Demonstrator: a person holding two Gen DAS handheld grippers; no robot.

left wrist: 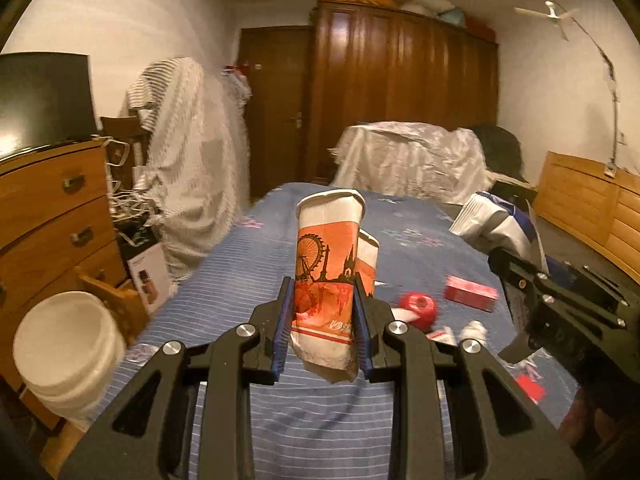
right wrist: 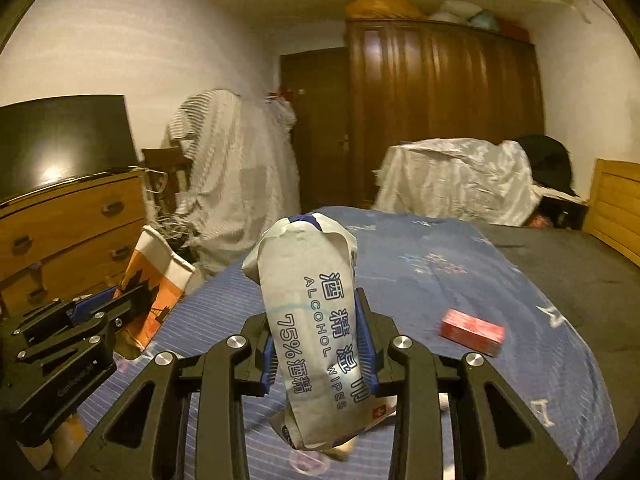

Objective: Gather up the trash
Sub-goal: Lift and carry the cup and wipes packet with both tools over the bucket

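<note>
**Both grippers loaded above the bed**

The left gripper has its fingers pressed against the lower half of a flattened orange-and-white paper cup, which stands upright above them. The right gripper has its fingers clamped on a crumpled alcohol wipes packet, tilted slightly with its top leaning left. Both items are carried clear of the blue striped bed. On the bed toward its right edge lie a red box, a red round object and small white scraps. A white bucket stands beside the bed's left edge, near the wooden dresser.
</note>
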